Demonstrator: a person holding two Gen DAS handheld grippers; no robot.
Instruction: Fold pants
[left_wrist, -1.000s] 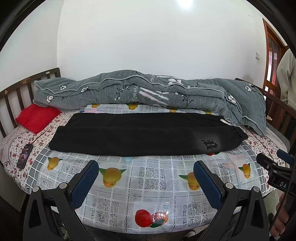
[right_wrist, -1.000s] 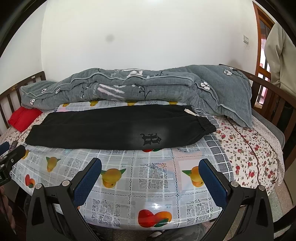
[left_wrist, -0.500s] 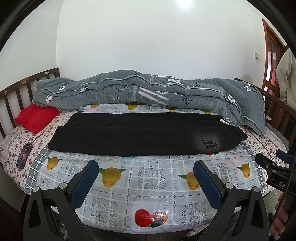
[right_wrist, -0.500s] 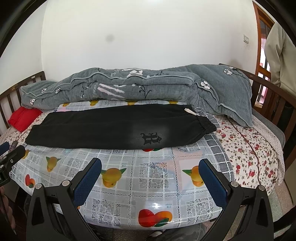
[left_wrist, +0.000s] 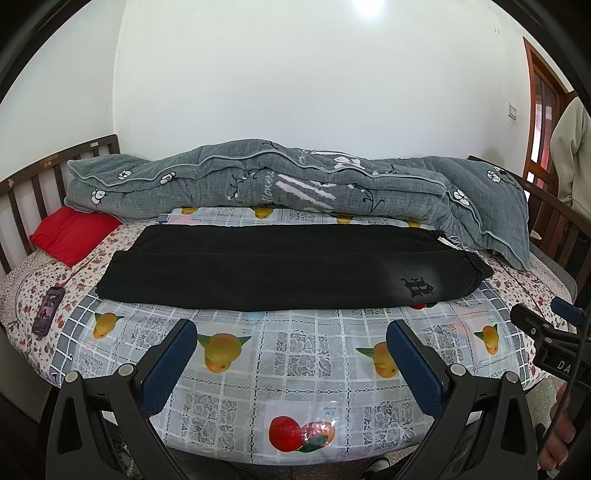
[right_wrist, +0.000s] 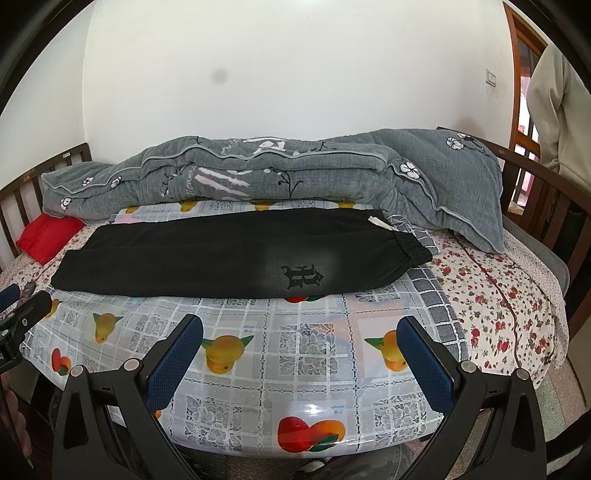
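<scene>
- A big bed (left_wrist: 513, 291) with a flowery sheet, and a shiny fruit-print cover (left_wrist: 295, 354) spread over the near part.
- A long grey quilt (left_wrist: 280, 184) bunched along the far side by the white wall, its right end drooping down onto the sheet.
- Black pants (left_wrist: 280, 273) lying flat on the fruit-print cover, stretched left to right, one leg on top of the other. Waistband with a small white tag at the right end, leg ends at the left. A dark letter mark near the waist.
- A red pillow (left_wrist: 72, 236) at the left, by the wooden rails, partly under the quilt.
- Left gripper (left_wrist: 291, 354) held low over the near edge of the cover, blue fingers (left_wrist: 170, 365) spread wide apart, holding nothing, well short of the pants.
- Right gripper (right_wrist: 299, 354) the same: low, wide apart, nothing between the blue pads, not touching the pants.
- A phone (left_wrist: 48, 310) lying on the sheet at the left, apart from the pants.
</scene>
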